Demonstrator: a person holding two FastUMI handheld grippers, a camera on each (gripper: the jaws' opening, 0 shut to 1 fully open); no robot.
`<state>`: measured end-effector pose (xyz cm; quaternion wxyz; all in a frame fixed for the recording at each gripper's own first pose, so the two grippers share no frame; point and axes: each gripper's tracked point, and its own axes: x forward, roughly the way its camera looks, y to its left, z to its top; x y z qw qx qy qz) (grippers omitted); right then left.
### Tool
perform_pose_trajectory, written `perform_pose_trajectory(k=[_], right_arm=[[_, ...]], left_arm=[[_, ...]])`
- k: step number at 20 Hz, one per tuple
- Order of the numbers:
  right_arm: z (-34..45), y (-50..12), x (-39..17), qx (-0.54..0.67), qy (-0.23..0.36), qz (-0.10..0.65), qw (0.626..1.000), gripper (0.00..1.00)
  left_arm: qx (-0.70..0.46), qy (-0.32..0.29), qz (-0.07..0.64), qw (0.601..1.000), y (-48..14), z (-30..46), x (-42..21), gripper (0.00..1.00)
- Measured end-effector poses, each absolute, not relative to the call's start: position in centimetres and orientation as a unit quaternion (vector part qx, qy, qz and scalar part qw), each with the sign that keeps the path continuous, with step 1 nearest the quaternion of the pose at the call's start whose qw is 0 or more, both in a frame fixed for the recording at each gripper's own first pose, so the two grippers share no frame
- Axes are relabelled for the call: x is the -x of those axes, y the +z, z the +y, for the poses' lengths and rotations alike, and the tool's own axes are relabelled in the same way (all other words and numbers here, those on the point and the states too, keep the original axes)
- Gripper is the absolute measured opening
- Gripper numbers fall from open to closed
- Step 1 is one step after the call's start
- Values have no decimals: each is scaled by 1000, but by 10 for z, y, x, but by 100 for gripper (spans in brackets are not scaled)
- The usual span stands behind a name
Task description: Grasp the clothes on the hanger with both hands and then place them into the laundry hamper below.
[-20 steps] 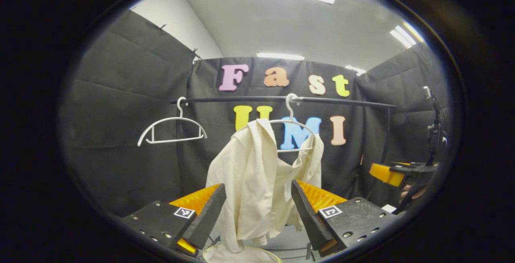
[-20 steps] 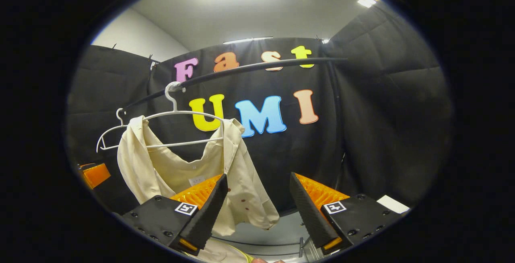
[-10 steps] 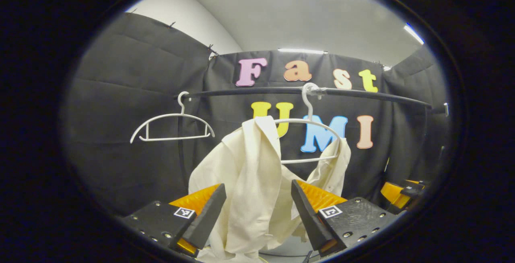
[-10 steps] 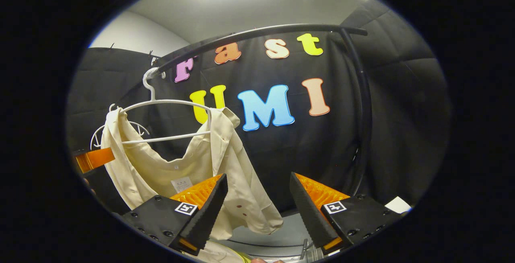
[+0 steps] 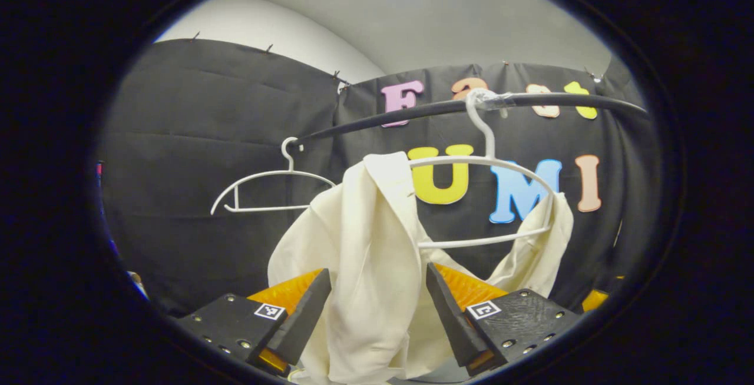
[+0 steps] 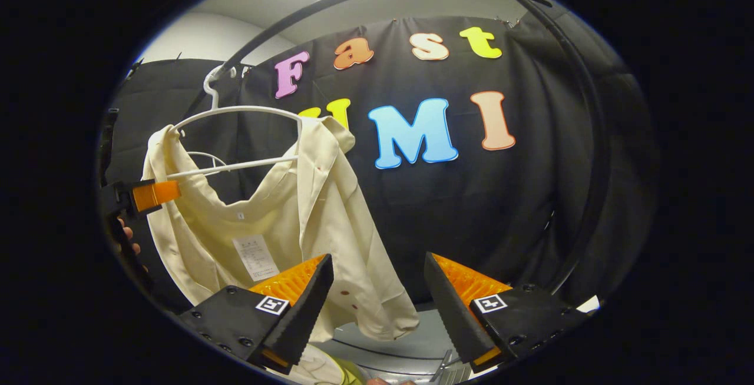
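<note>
Fabric looks light, limp and a little slippery: the cream button-up shirt drapes off the white wire hanger at centre frame. My left gripper stands with jaws spread around its hanging shoulder fold; right gripper, jaws spread, sits beside the hem. I'd pinch thick folds.

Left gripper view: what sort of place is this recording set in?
Probably a staged recording booth, not a home: black cloth walls, a bare clothes rail with two white hangers, one holding a cream shirt.
</note>
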<state>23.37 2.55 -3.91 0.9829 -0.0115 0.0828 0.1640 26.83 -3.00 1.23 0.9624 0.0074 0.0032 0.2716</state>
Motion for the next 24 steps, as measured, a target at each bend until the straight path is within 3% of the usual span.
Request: perform_pose_trajectory(k=[6,8,10,12,13,14,16,24], right_arm=[[46,-48,-245,16,213,92,973,98],[51,-46,-250,15,223,88,971,98],[55,-47,-254,14,231,89,969,98],[58,-47,-261,12,235,92,967,98],[59,-46,-264,8,237,92,967,98],[61,-43,-267,2,239,90,967,98],[68,-32,-272,-11,244,81,966,98],[125,8,-290,-53,290,48,954,98]], left_arm=[[-44,332,12,942,7,-9,-280,94],[-49,340,13,939,5,-7,-279,73],[-53,354,16,934,4,-2,-276,68],[-51,352,13,935,4,-1,-274,29],[-45,339,11,940,4,-5,-276,16],[-45,334,12,941,2,-4,-275,16],[-27,324,4,946,5,-4,-272,1],[-35,317,-4,948,14,-8,-262,2]])
